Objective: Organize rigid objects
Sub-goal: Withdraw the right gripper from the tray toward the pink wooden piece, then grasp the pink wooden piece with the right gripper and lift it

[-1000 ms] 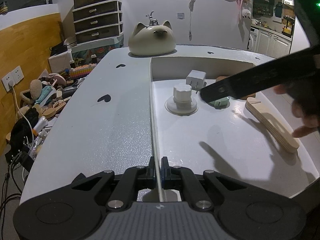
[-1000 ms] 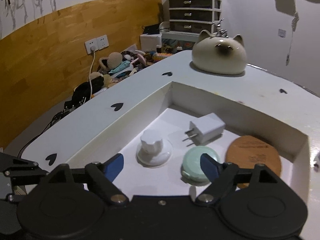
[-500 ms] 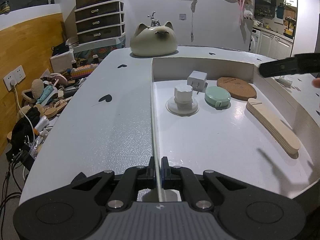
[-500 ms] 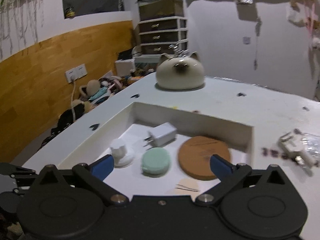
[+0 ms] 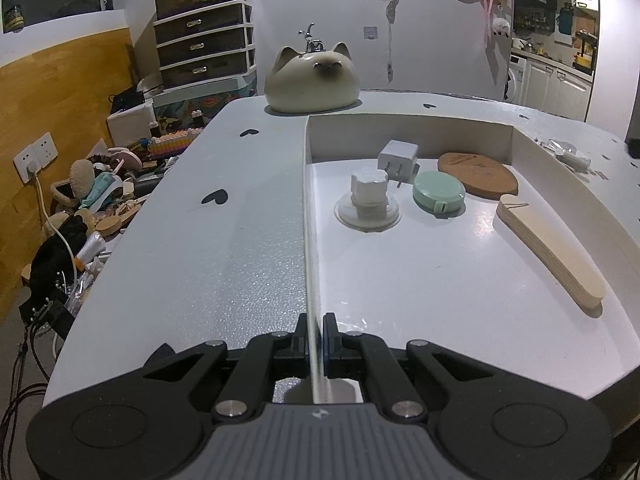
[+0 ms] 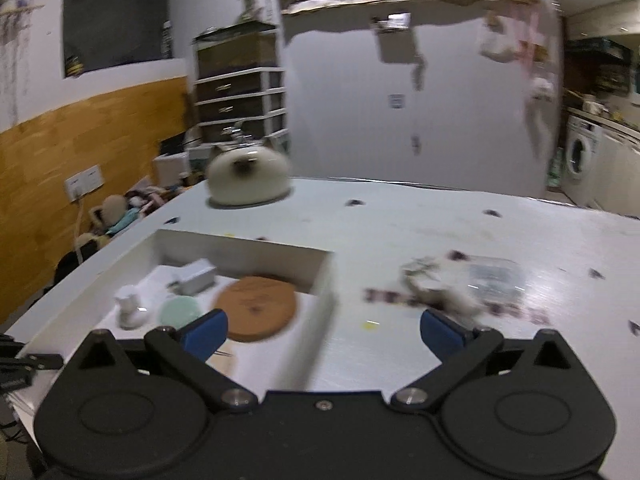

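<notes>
My left gripper [image 5: 315, 330] is shut on the left wall of the white tray [image 5: 307, 216]. In the tray lie a white knob on a round base [image 5: 368, 196], a white charger [image 5: 398, 156], a mint round case [image 5: 439, 197], a cork disc [image 5: 478, 173] and a stack of wooden sticks [image 5: 552, 252]. My right gripper [image 6: 322, 332] is open and empty, above the table near the tray's right wall [image 6: 324, 304]. Blurred small items and a clear bag [image 6: 452, 288] lie on the table ahead of it, right of the tray.
A cat-shaped ceramic pot [image 5: 312, 80] stands at the table's far edge. Clutter covers the floor at the left [image 5: 92, 200]. A drawer unit [image 5: 204, 48] stands against the wall. Small loose items [image 5: 568, 156] lie right of the tray.
My right gripper has pulled back out of the tray, risen and swung right toward the loose items on the table. The left gripper has kept its hold on the tray wall.
</notes>
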`<state>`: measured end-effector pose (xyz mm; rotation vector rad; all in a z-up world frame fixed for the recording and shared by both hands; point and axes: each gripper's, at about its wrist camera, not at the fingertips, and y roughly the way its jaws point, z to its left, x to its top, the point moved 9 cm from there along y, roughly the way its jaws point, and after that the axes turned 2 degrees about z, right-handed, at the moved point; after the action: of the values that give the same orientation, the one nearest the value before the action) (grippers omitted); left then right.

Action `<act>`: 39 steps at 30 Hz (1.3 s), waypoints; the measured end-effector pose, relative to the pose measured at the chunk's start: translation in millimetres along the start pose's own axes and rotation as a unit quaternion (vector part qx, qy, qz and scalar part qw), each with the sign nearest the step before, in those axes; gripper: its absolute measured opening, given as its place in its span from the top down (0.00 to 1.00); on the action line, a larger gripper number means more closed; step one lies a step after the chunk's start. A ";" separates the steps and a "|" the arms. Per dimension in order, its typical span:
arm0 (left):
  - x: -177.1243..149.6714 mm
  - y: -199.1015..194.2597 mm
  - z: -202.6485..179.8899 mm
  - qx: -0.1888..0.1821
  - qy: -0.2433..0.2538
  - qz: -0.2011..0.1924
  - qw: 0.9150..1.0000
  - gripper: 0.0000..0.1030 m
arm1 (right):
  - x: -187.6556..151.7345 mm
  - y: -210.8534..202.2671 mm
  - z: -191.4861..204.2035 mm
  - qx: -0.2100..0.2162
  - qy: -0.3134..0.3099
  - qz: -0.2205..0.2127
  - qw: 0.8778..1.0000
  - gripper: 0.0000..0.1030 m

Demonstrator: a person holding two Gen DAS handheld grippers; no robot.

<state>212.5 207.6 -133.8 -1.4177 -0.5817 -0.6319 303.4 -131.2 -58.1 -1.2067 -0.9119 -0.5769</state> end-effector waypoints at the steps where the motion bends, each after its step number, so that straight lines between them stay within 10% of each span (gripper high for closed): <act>1: -0.1 0.0 -0.1 0.001 0.000 0.000 1.000 0.97 | -2.7 -4.1 -11.5 -0.008 0.003 -0.003 1.000 0.00; 20: -0.5 -0.1 -1.6 0.007 0.008 -0.002 1.000 0.96 | -94.2 -34.6 -145.9 -0.051 0.068 0.015 0.996 0.00; 39: -0.3 0.0 0.4 0.008 -0.011 -0.003 1.000 0.96 | -132.0 -55.1 -70.4 0.084 0.012 0.048 0.995 0.24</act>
<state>212.3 208.0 -134.0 -1.4101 -0.6074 -0.6146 209.0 -225.2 -145.8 -1.0833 -0.8598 -0.4286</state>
